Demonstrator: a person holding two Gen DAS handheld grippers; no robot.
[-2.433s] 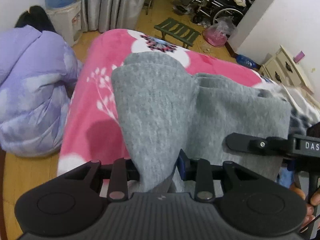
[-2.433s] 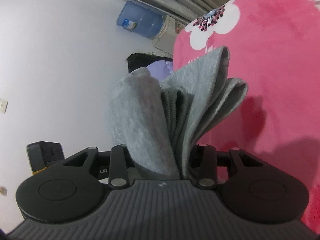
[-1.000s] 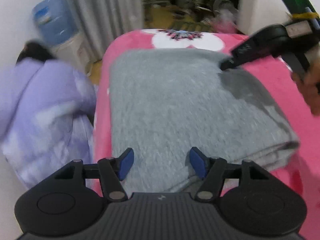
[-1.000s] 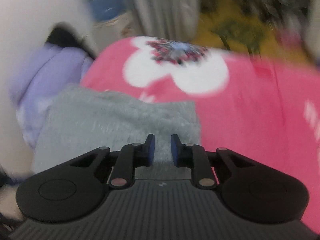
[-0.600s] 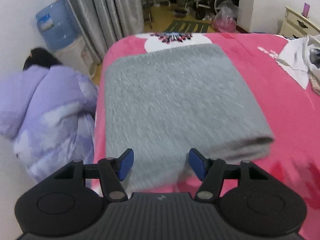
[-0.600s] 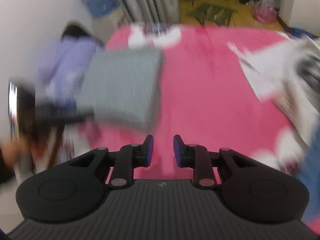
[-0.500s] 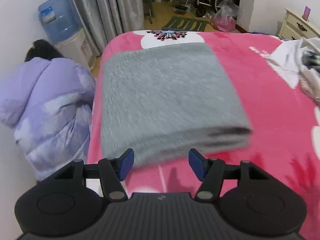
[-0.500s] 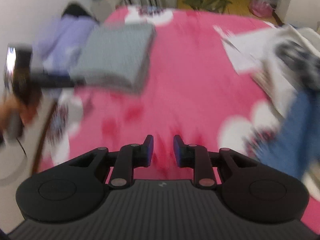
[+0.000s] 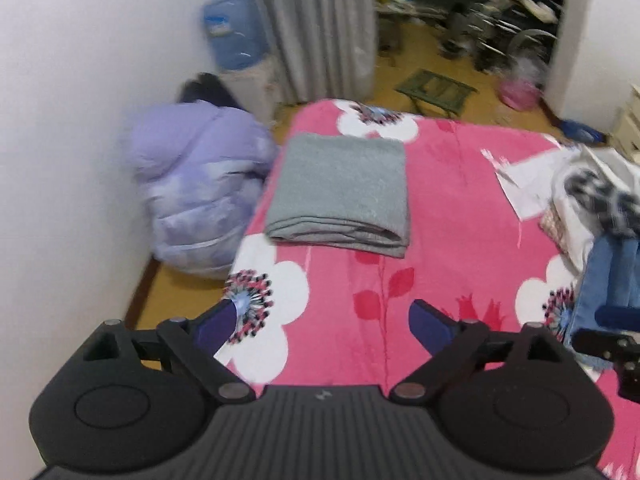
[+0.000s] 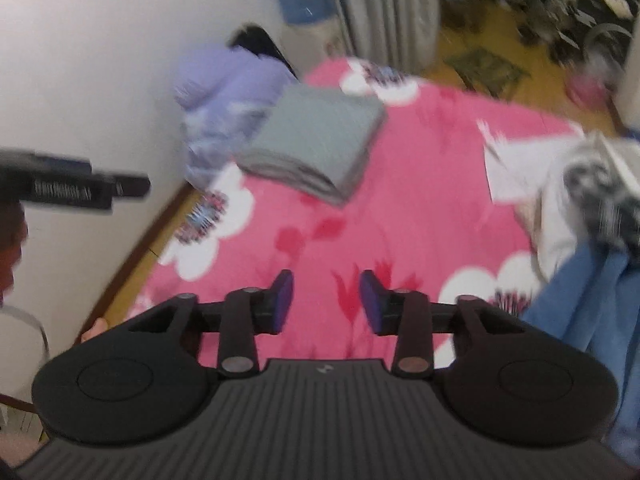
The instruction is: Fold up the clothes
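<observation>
Folded grey garment (image 9: 340,190) lies flat on the pink floral blanket (image 9: 448,248), near its far-left corner. Left gripper (image 9: 324,326) spread wide, empty; right gripper (image 10: 326,302) parted moderately, empty (both above the blanket's near edge, well apart from the garment).

A lived-in home bedroom: a bed (image 9: 440,184) under a pink flowered blanket (image 9: 448,240) fills the near scene, grey curtains (image 9: 316,28) and a water dispenser (image 9: 236,48) stand far left, and a cluttered room with a wheelchair (image 9: 516,40) opens far right.
</observation>
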